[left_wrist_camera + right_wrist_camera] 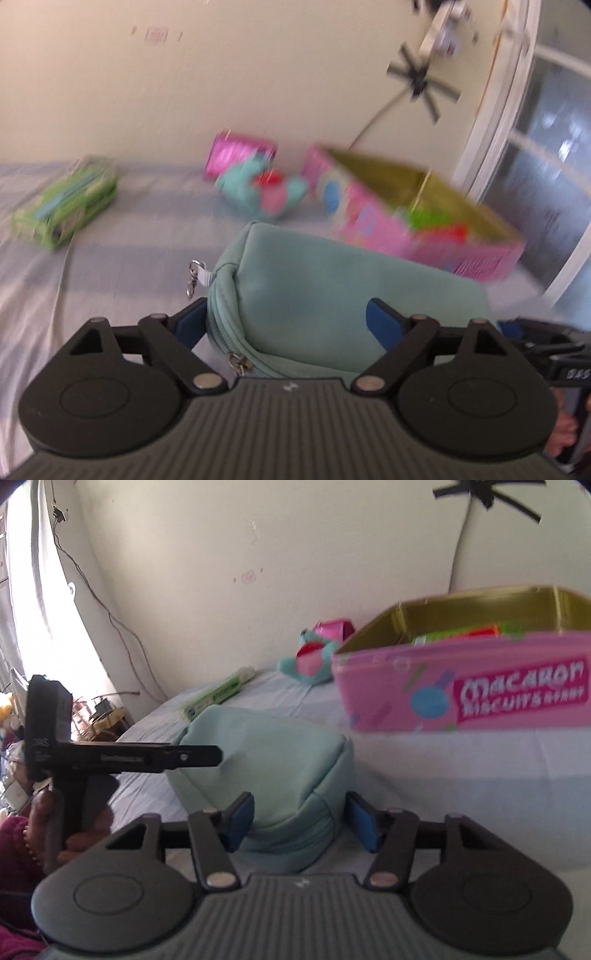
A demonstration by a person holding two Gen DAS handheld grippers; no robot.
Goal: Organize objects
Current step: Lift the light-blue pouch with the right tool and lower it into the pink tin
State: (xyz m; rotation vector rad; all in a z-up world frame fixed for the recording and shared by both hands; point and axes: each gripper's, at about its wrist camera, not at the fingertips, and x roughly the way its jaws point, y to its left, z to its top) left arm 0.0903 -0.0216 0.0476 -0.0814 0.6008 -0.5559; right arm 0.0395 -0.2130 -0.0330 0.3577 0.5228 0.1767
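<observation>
Left gripper (286,317) and right gripper (299,821): you have both clamped on the teal zip pouch (332,295), which rests on the bed (110,266) beside the pink biscuit tin (461,694).

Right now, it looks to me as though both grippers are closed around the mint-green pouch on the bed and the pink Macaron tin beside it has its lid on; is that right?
One detail is wrong: the pink Macaron tin has no lid on. The right wrist view shows its gold inside with coloured items in it. The left gripper and right gripper do bracket the mint-green pouch on the bed.
</observation>
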